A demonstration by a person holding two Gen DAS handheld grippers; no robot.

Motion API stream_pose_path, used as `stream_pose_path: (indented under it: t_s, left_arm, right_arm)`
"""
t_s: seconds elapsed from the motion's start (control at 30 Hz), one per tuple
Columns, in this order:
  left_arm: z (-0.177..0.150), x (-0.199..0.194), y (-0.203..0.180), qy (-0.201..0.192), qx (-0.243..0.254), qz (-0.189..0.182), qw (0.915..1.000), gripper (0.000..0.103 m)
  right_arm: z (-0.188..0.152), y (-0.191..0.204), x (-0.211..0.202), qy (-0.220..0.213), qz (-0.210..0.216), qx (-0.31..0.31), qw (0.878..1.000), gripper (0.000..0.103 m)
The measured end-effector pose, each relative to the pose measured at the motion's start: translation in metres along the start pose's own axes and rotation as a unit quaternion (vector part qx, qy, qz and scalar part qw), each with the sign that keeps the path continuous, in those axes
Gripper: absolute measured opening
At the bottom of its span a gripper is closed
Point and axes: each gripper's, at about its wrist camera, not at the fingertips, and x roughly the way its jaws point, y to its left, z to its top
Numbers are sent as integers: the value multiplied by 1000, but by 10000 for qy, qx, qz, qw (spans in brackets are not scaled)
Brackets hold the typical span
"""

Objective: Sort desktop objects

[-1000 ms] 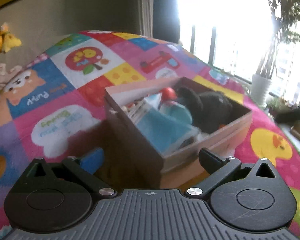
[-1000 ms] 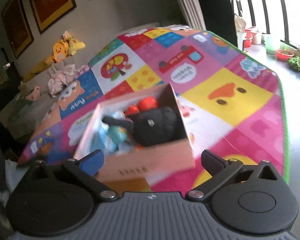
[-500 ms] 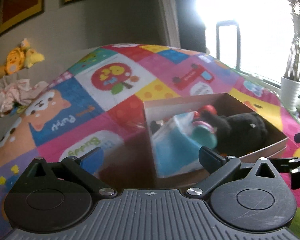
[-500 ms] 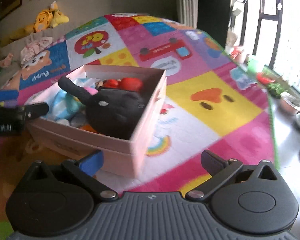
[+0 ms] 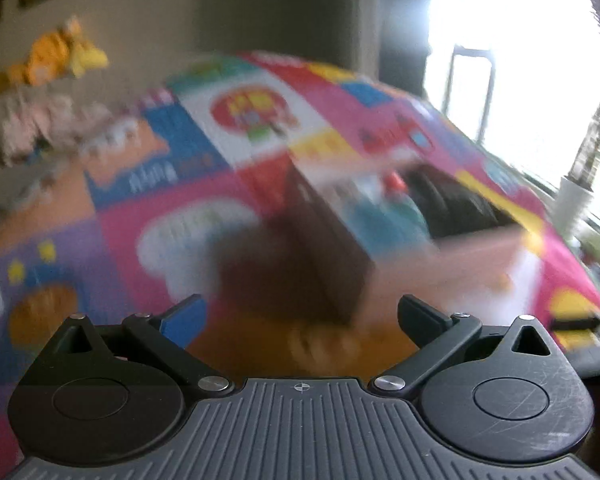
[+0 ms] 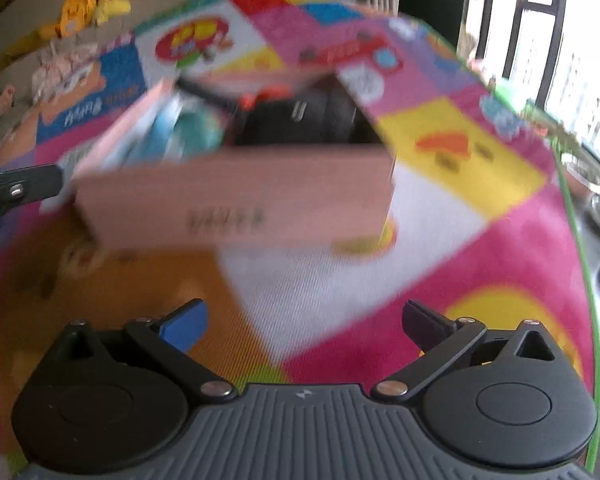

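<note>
An open pink cardboard box (image 6: 236, 200) sits on a colourful patchwork play mat (image 6: 480, 240). It holds a black soft item (image 6: 312, 120), a teal item (image 6: 198, 132), a blue item and something red (image 6: 268, 94). The box also shows in the left wrist view (image 5: 340, 248), blurred, with the black item (image 5: 456, 204) inside. My left gripper (image 5: 300, 316) is open and empty just short of the box's near corner. My right gripper (image 6: 304, 324) is open and empty, a short way in front of the box's long side. The left gripper's fingertip (image 6: 20, 190) shows at the right view's left edge.
Yellow plush toys (image 6: 88, 4) and pink cloth (image 5: 48, 124) lie at the mat's far left. A white plant pot (image 5: 572, 204) stands on the floor by the bright window at right. The mat's green edge (image 6: 580, 240) runs along the right side.
Both views have swung and are motion-blurred. The right gripper has turned to face the box's long side from further back. The left gripper now faces the box's corner.
</note>
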Motion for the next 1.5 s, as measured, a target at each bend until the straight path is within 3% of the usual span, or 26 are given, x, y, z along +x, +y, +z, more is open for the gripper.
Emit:
stream_pose_path:
  t_s: [0.13,0.23,0.37,0.53,0.7,1.5]
  left_arm:
    - [-30,-9,-6,463,116,-14,9989,103]
    - [-41,-5,-9,468,128,308,9983,103]
    - [-45,2,-14,554,123,421,9975,103]
    - [-47,2,-20,478,-15,711,9963,103]
    - [-46,2,-25,458,-152,984,9940,103]
    - [-47,1,-25,463,-184,946,9943,103]
  right_arm:
    - [-13,11,-12,-149,-259,-40,9995,103]
    - [-16,16,-16,-197,-346,-153,9991,103]
    - [-19,19,-19,-258,-380,-311,9985,103]
    - [-21,-1,-18,-208,26,225,9995,103]
    - [-25,0,-18,-280,126,-87,9995,103]
    - [-27,-1,-17,-439,122,-39,9990,103]
